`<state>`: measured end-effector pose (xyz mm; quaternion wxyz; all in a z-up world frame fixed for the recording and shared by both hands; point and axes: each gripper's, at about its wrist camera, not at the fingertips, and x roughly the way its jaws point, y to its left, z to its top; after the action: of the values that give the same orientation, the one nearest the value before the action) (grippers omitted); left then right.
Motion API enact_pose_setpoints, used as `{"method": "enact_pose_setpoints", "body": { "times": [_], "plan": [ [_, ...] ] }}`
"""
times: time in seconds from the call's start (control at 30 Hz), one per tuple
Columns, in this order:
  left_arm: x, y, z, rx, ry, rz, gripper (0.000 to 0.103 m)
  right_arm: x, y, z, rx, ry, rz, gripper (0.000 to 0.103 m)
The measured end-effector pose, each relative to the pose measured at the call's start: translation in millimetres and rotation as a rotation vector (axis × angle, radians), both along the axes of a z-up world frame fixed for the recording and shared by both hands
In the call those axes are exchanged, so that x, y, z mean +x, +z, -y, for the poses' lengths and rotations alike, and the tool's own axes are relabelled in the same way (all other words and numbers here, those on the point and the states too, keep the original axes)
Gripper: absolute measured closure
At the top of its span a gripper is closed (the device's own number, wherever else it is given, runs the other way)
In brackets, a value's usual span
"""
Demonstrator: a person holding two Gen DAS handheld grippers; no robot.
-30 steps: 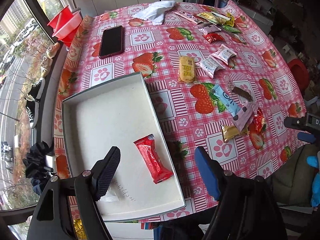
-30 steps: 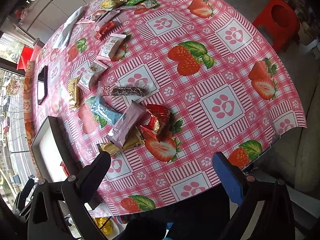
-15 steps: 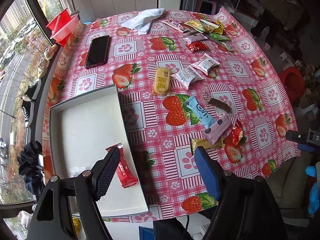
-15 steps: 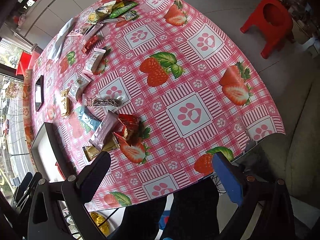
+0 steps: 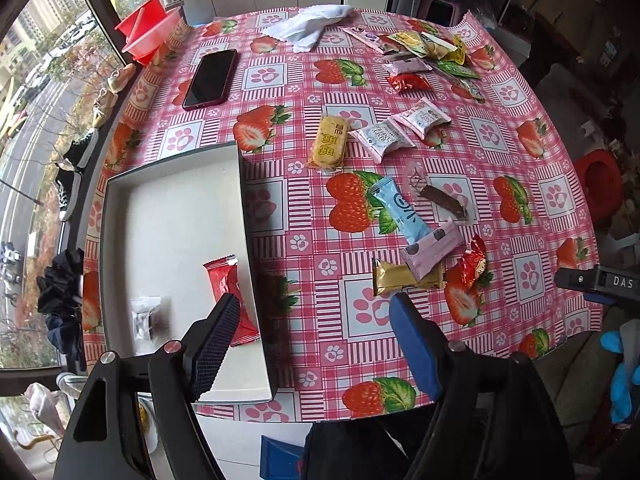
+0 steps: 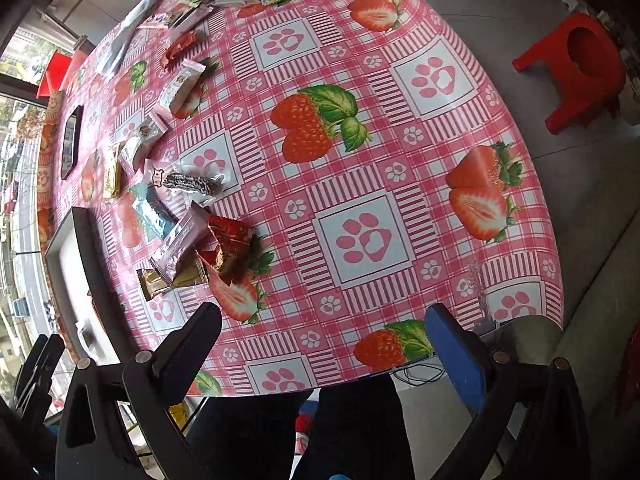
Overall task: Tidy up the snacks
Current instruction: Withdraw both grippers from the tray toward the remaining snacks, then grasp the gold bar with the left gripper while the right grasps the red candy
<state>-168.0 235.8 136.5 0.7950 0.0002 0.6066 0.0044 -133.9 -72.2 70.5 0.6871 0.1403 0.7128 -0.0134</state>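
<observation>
- Left gripper (image 5: 316, 328): jaws spread wide, nothing between them, poised above the near edge of the table (image 5: 304, 92), straddling the right wall of the white tray (image 5: 168, 200).
- Red snack packet (image 5: 230, 300) inside the tray, lying flat against the right wall, partly hidden behind the black left finger (image 5: 216, 340).
- Small clear packet (image 5: 146, 316) with a dark snack, also in the tray, just left of the red one.
- Gold packet (image 5: 394, 276) just beyond the blue right finger (image 5: 412, 340), on the tablecloth, with a pink packet (image 5: 432, 248) overlapping its far end.
- Light blue stick packet (image 5: 400, 210), red crinkled packet (image 5: 472, 262) and clear-wrapped chocolate bar (image 5: 444, 200) clustered near those two, farther from the jaws.
- Yellow biscuit packet (image 5: 330, 142) and two white packets (image 5: 400, 130) mid-table; a loose pile of mixed packets (image 5: 424, 48) at the far right edge, well apart from the gripper.
- Dark phone (image 5: 210, 78) and white cloth (image 5: 316, 26) on the far side.
- Right gripper (image 6: 324, 340): jaws likewise wide apart and empty, hanging over the near table edge.
- Same cluster (gold packet (image 6: 160, 278), pink packet (image 6: 180, 240), red crinkled packet (image 6: 228, 240)) up and left of the right gripper's black finger (image 6: 188, 344), near but apart.
- Tray (image 6: 64, 264) at the far left of the right wrist view, contents blurred.
</observation>
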Motion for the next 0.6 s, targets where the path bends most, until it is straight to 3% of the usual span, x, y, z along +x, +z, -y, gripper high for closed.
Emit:
{"method": "enact_pose_setpoints", "body": {
  "times": [0.2, 0.33, 0.43, 0.53, 0.6],
  "plan": [
    [-5, -6, -25, 0.001, -0.002, -0.043, 0.023, -6, -27, -43, 0.022, 0.059, -0.082, 0.001],
    [-2, -12, -30, 0.010, 0.001, -0.057, 0.022, -2, -31, -57, 0.038, 0.112, -0.091, 0.001],
    [-1, -16, -28, 0.017, 0.037, -0.080, 0.022, 8, -38, -55, 0.003, 0.143, -0.105, 0.001],
    [1, -22, -17, -0.031, 0.066, -0.105, 0.022, 14, -41, -42, 0.050, 0.153, -0.116, 0.001],
    [5, -32, -5, -0.013, 0.072, -0.146, 0.022, 22, -49, -35, 0.025, 0.191, -0.120, 0.001]
  ]
}}
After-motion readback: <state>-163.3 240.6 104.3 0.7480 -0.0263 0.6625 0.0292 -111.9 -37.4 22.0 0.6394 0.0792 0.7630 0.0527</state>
